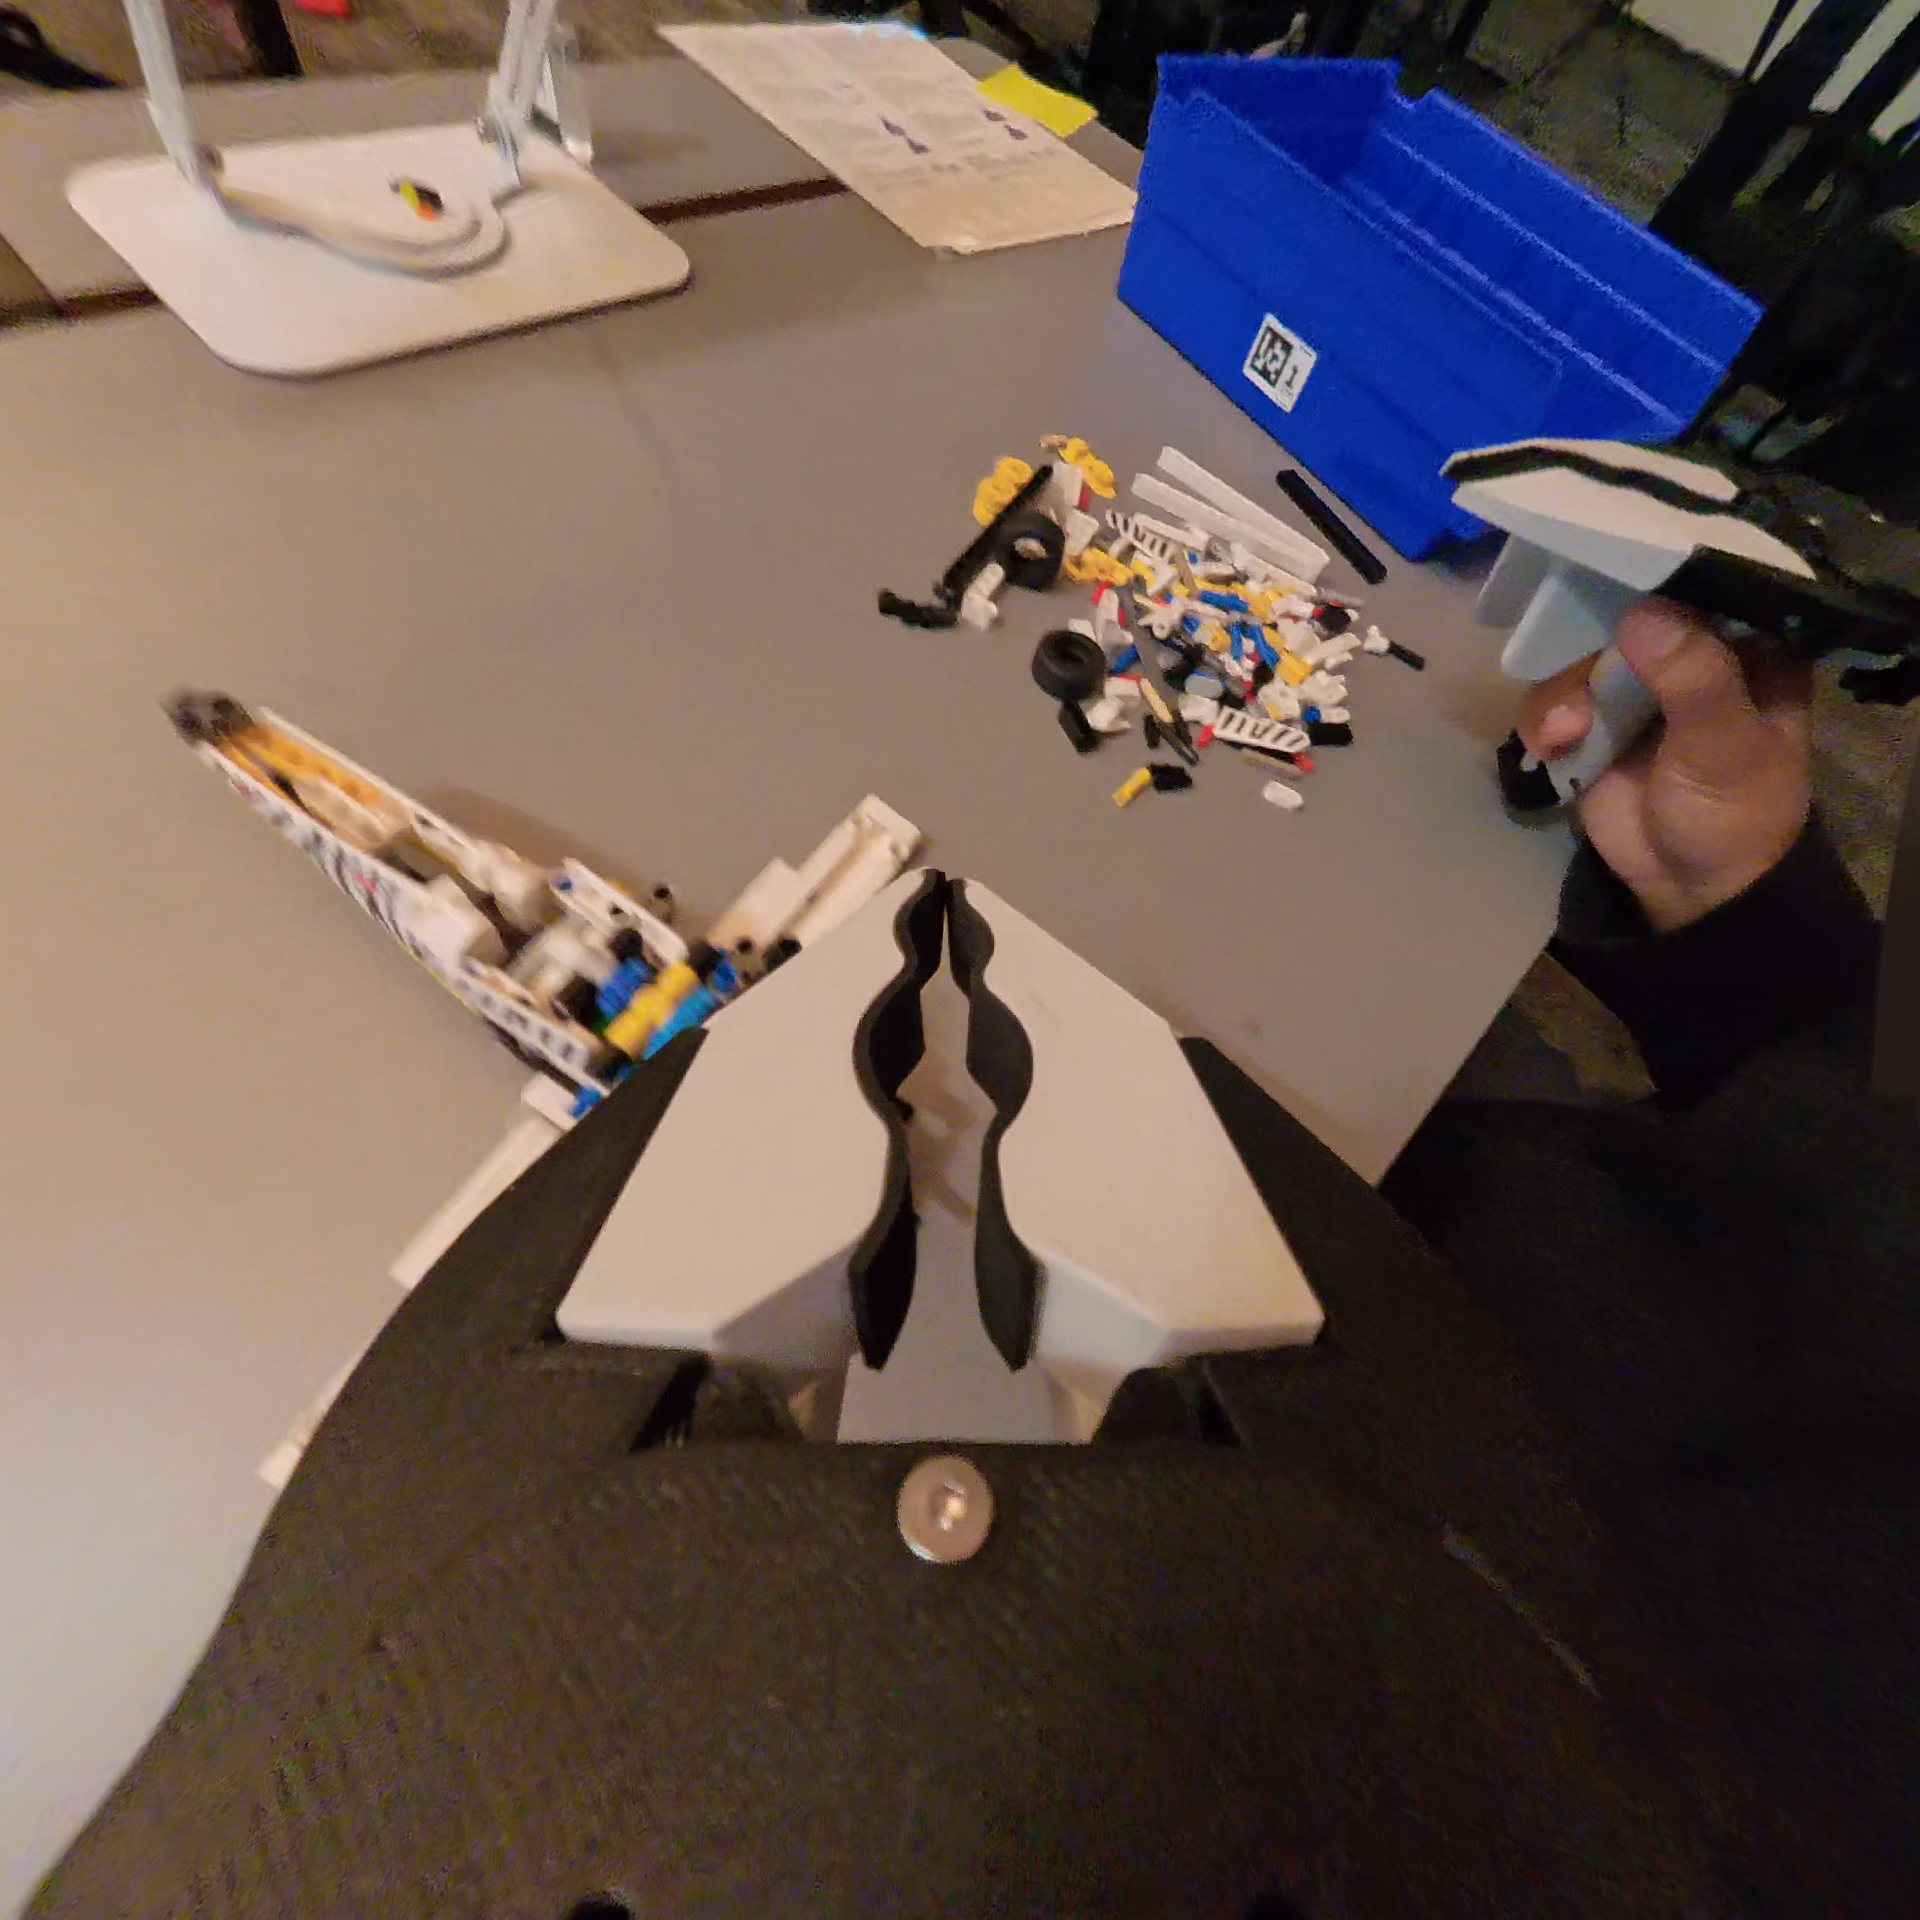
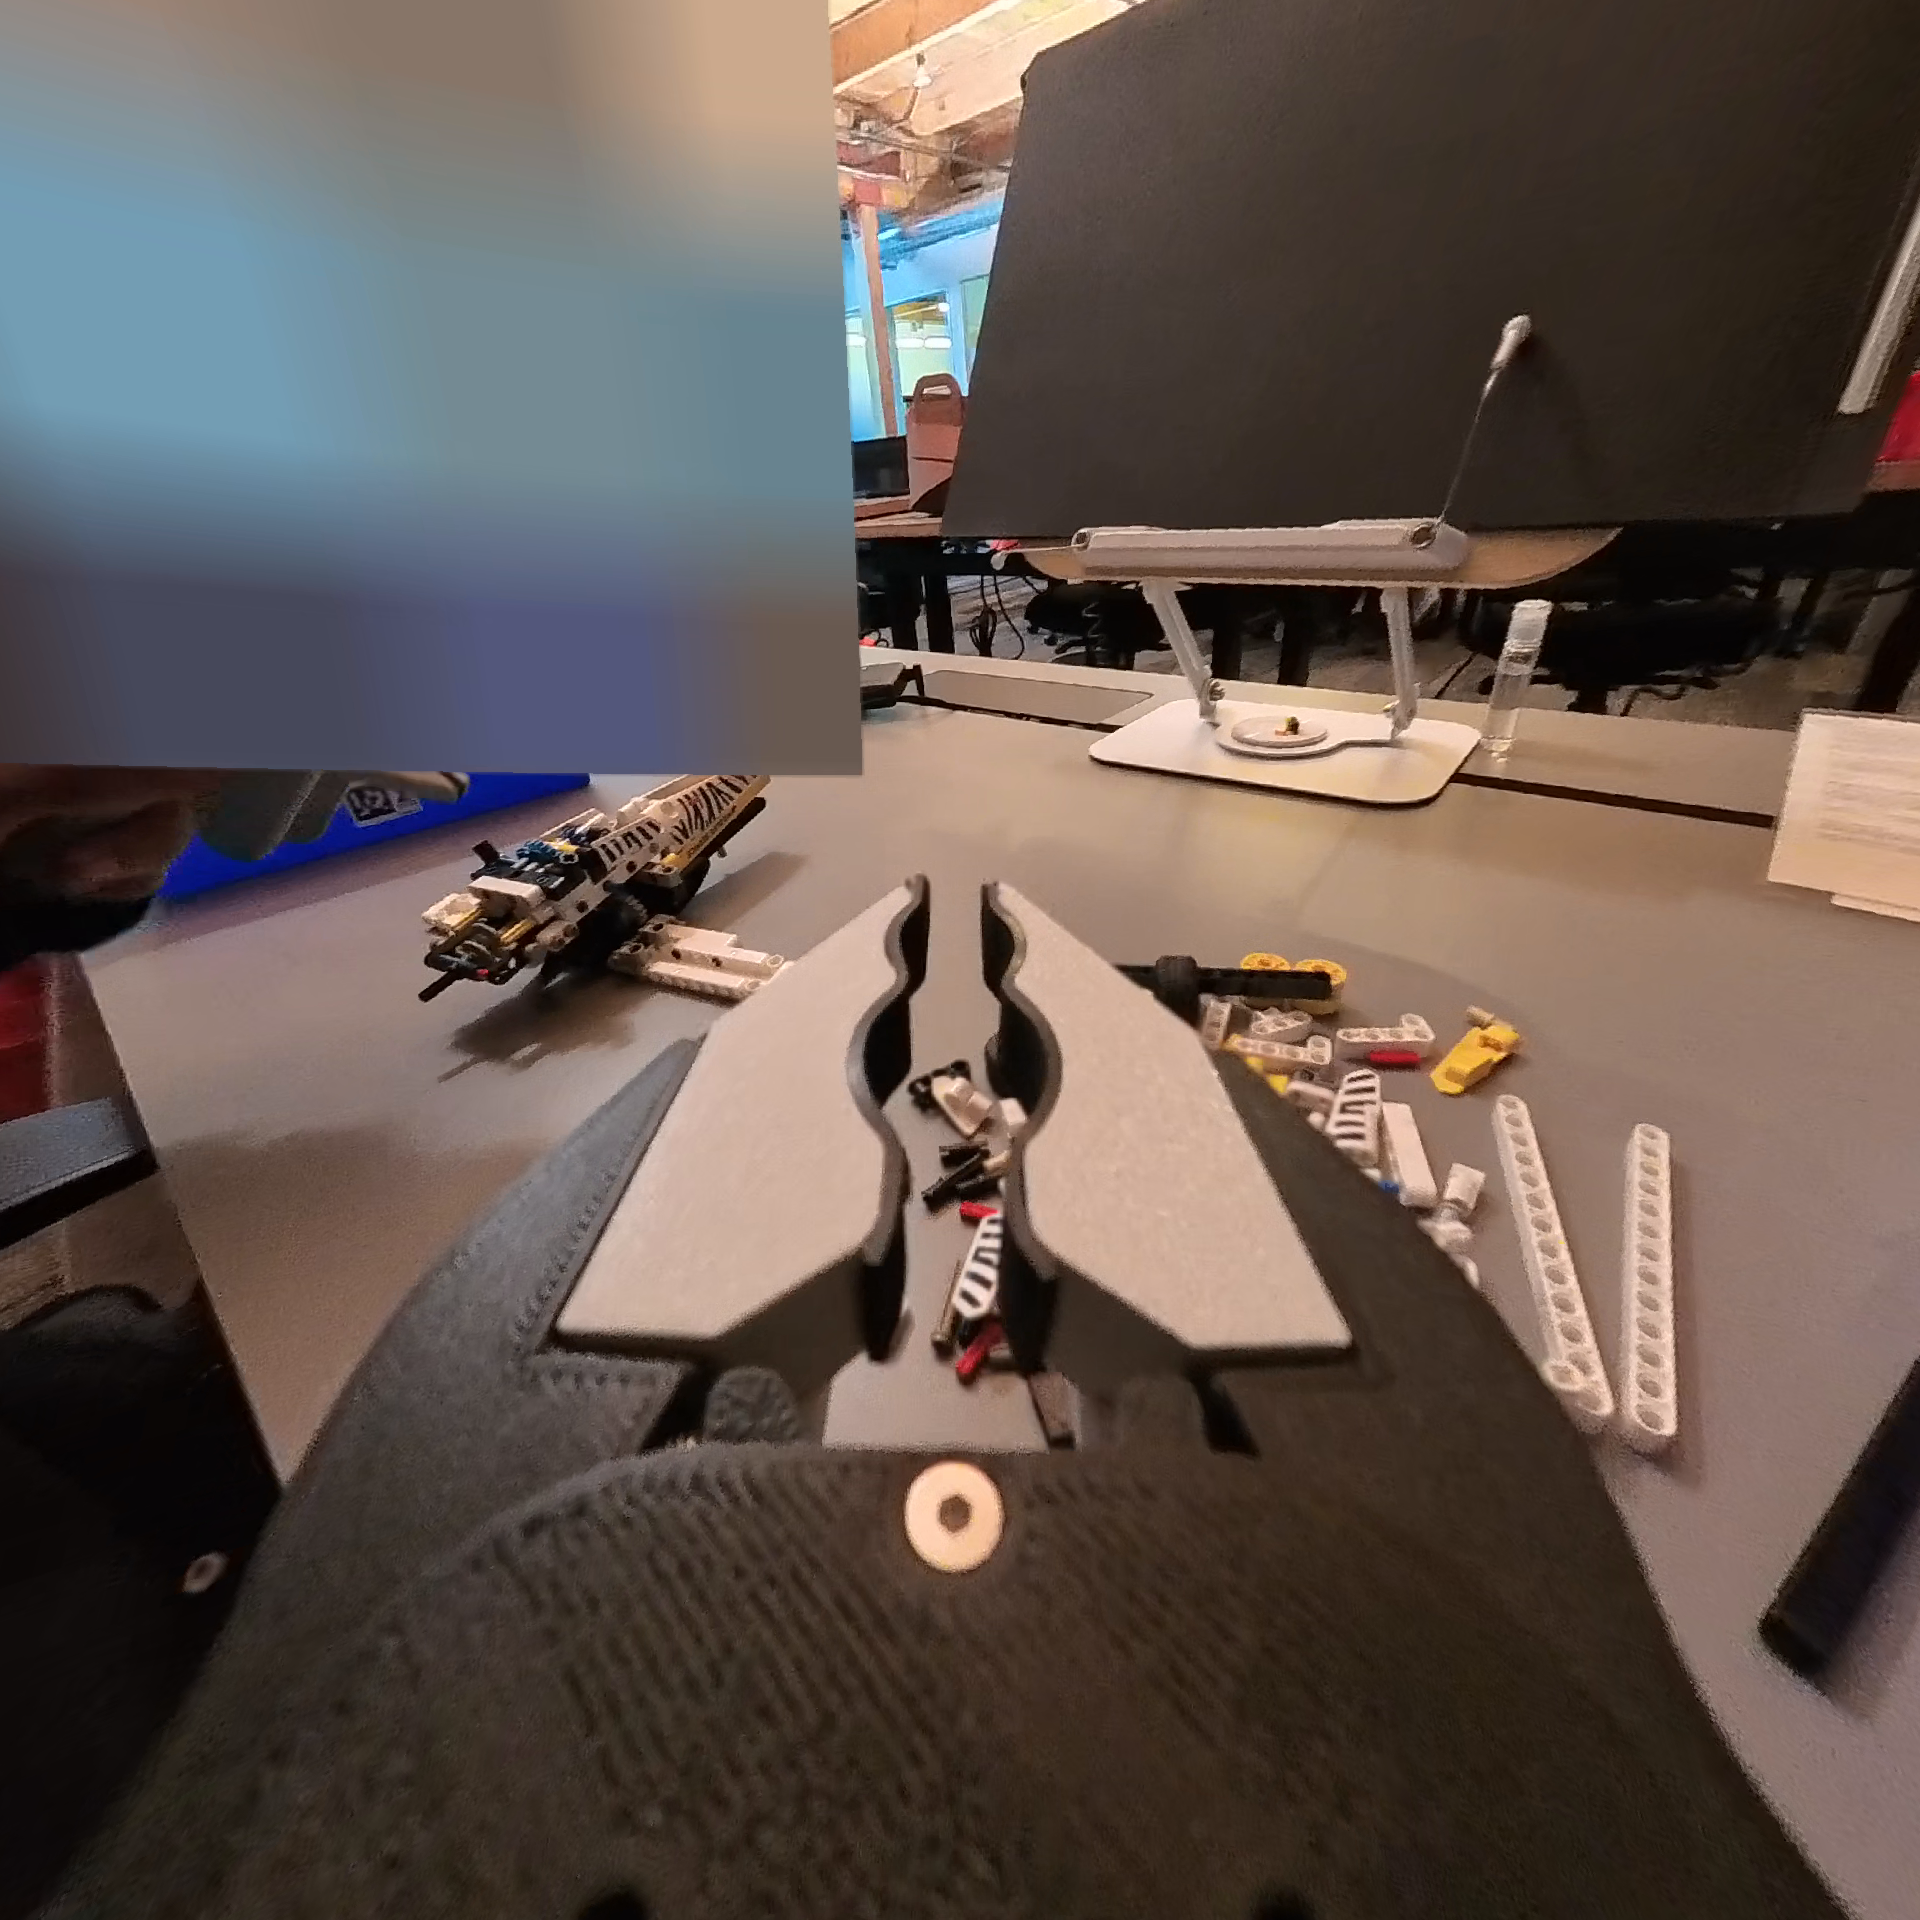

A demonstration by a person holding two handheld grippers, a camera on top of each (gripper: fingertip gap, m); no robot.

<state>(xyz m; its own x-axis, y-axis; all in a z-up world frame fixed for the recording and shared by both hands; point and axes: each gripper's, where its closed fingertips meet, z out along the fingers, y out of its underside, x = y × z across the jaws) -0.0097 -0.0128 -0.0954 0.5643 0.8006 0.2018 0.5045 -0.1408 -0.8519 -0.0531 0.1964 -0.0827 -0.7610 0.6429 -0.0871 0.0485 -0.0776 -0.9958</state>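
**Left wrist view and right wrist view: two hand-held grippers over a desk of building-toy parts**

Left wrist view shows the left gripper (image 1: 943, 885) with its black pads pressed together at the tips and nothing between them. It hovers just beside a half-built striped toy model (image 1: 447, 914), which lies near the desk's (image 1: 520, 582) near edge. Right wrist view shows the right gripper (image 2: 954, 896) with a narrow gap between its fingers and nothing pinched; it hangs above a pile of loose parts (image 2: 1340, 1049) toward the desk's right edge, small black, white and red pieces visible below it. Two long white beams (image 2: 1647, 1278) lie beside the pile. A blue bin (image 1: 1403, 281) stands at the far right corner, a sheet of paper (image 1: 904, 125) at the far edge, and a white stand base (image 1: 374, 260) toward the far left.
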